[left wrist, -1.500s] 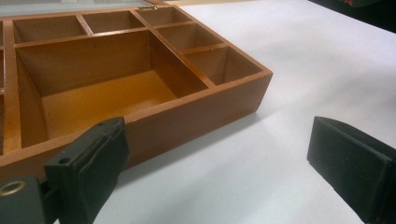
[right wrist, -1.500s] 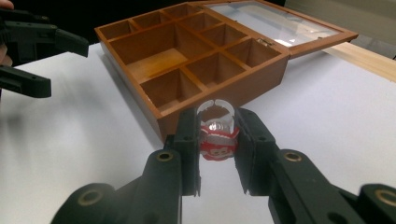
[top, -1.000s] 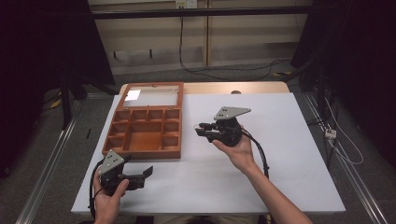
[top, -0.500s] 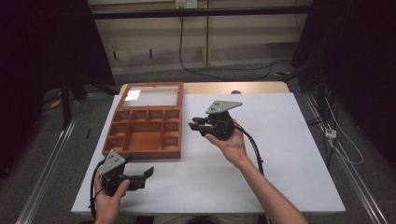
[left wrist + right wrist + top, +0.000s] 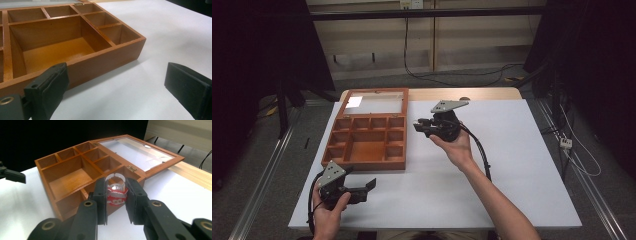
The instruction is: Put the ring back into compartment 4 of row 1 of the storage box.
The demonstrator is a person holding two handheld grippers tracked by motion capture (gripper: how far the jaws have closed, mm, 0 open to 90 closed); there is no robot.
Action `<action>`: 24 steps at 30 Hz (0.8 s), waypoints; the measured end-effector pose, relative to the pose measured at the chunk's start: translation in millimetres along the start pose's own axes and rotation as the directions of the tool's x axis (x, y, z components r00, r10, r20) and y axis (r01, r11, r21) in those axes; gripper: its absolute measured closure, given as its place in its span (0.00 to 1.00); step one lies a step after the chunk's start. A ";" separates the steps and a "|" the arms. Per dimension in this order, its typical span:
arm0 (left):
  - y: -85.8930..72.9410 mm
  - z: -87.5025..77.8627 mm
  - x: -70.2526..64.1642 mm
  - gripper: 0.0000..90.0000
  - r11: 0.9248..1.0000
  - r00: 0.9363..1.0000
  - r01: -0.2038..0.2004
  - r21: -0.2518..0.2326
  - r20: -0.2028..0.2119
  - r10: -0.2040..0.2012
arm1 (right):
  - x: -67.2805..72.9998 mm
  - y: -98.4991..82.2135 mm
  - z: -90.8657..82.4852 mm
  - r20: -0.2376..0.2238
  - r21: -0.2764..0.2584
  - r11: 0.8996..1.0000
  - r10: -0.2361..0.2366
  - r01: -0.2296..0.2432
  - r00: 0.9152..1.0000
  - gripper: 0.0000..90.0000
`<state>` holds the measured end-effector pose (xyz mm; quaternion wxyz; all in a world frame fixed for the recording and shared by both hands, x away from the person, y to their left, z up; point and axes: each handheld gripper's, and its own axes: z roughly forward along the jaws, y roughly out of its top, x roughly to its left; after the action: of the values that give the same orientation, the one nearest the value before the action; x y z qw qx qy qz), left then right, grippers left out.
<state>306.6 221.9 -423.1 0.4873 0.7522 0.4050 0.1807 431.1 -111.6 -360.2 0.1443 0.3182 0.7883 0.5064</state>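
A brown wooden box [image 5: 364, 164] with several open compartments lies on the white table [image 5: 512, 165], its glass lid [image 5: 374, 102] folded back flat. My right gripper [image 5: 418, 126] hovers just right of the box, its jaws pointing at it. In the right gripper view the right gripper [image 5: 116, 188] is shut on a small red-and-silver toy ring [image 5: 115, 196] with a clear band, above the box's near corner [image 5: 62, 216]. My left gripper [image 5: 371, 186] rests near the front left table edge. Its jaws [image 5: 117, 85] stand wide open with nothing between them, facing the box's front wall [image 5: 107, 58].
The glass lid [image 5: 135, 151] lies toward the table's far edge, over a strip of bare wood [image 5: 197, 173]. Black cables trail from both grippers. Dark curtains and metal rails flank the table. The table's right half is bare white surface.
My right gripper has carried the toy ring away from me and slightly left, closer to the box's right side. The left gripper has stayed where it was.
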 end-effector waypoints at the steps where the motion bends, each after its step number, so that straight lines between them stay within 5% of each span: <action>1: -0.2 -0.1 -0.1 0.06 1.000 1.000 0.001 -0.001 0.000 -0.001 | -0.4 0.3 0.6 0.002 0.001 1.000 -0.003 0.003 1.000 0.80; 24: 0.0 1.0 0.6 0.06 1.000 1.000 -0.007 0.006 0.004 0.007 | -5.7 14.1 32.8 -0.012 0.007 1.000 -0.012 0.012 1.000 0.80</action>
<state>307.6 221.8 -423.6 0.4851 0.7554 0.4021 0.1799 458.4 -88.1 -362.8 0.1413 0.3109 0.7928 0.5048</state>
